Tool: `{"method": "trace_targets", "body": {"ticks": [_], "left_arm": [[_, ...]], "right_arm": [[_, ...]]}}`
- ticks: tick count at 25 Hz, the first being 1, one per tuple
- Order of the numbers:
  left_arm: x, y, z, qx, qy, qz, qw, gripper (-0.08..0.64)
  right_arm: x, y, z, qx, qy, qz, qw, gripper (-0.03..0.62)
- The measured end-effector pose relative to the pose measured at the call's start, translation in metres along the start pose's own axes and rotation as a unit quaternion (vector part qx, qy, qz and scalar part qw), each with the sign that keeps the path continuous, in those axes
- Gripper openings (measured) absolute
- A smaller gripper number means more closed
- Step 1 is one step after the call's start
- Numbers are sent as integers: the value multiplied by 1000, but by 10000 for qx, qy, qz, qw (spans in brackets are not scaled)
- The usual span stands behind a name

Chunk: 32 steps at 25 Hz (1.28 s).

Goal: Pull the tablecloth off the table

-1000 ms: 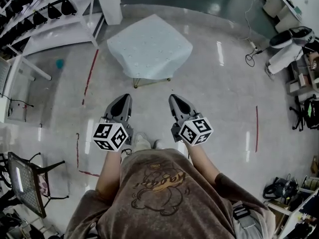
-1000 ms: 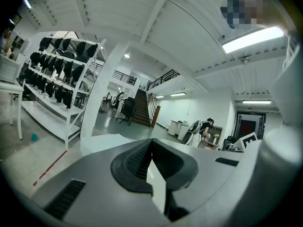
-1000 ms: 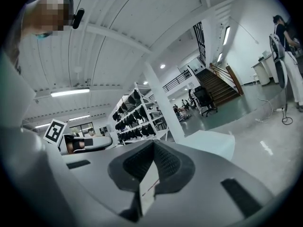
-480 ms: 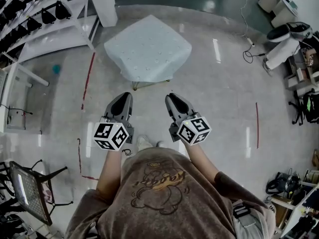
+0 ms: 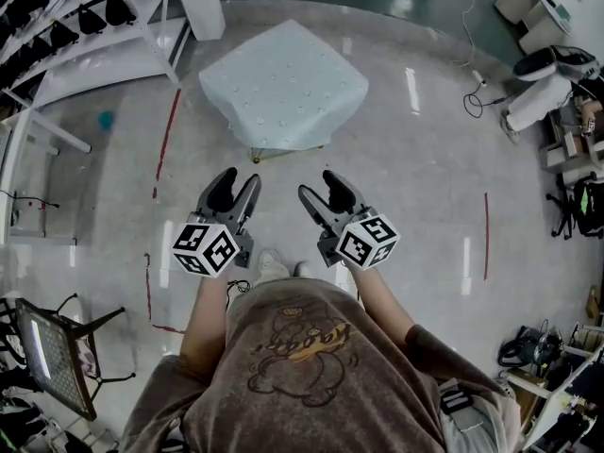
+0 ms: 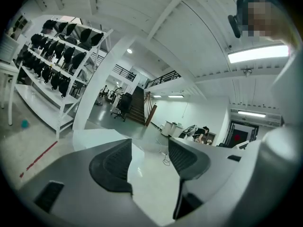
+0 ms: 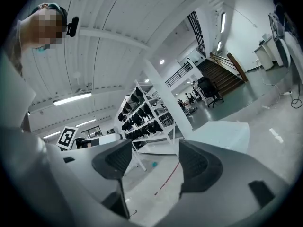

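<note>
A small table draped in a pale blue tablecloth (image 5: 283, 85) stands on the floor ahead of the person; part of the tablecloth (image 7: 222, 134) shows in the right gripper view and a strip of the tablecloth (image 6: 94, 137) in the left gripper view. My left gripper (image 5: 233, 186) and right gripper (image 5: 322, 189) are held side by side, short of the table's near edge and apart from the cloth. Both have just been opening; their jaws stand apart with nothing between them.
White racks (image 5: 85, 26) with dark items line the left side, next to a white pillar (image 5: 198, 3). Red tape lines (image 5: 167, 140) mark the floor. A folding chair (image 5: 52, 357) stands at lower left; equipment and cables (image 5: 533, 88) lie at right.
Both grippers were shut in the earlier frames; their jaws now stand apart. The table appears slightly nearer to the grippers than before.
</note>
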<state>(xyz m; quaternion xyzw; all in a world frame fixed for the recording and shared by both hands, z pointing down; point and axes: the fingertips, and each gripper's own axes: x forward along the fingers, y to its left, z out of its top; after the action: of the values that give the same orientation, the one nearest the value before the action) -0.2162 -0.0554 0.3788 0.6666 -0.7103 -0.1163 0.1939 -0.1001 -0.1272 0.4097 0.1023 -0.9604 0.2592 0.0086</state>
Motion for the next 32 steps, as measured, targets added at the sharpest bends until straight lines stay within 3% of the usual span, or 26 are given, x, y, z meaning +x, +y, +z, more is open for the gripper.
{"method": "trace_targets", "body": {"ticks": [2, 6, 16, 23, 32], "left_arm": [[5, 1, -4, -183, 43, -133, 9997, 275], [15, 8, -11, -556, 140, -332, 9978, 305], [49, 50, -40, -949, 546, -432, 9931, 308], [70, 94, -65, -1182, 624, -278, 9906, 308], [103, 153, -115, -1652, 845, -374, 9819, 308]], "right_arm": [[1, -2, -1, 75, -19, 31, 10000, 319], [6, -14, -8, 390, -8, 52, 9992, 327], [42, -56, -35, 936, 79, -141, 9955, 328], [72, -88, -66, 1129, 240, -350, 9927, 328], [117, -129, -112, 1318, 226, -462, 9899, 333]]}}
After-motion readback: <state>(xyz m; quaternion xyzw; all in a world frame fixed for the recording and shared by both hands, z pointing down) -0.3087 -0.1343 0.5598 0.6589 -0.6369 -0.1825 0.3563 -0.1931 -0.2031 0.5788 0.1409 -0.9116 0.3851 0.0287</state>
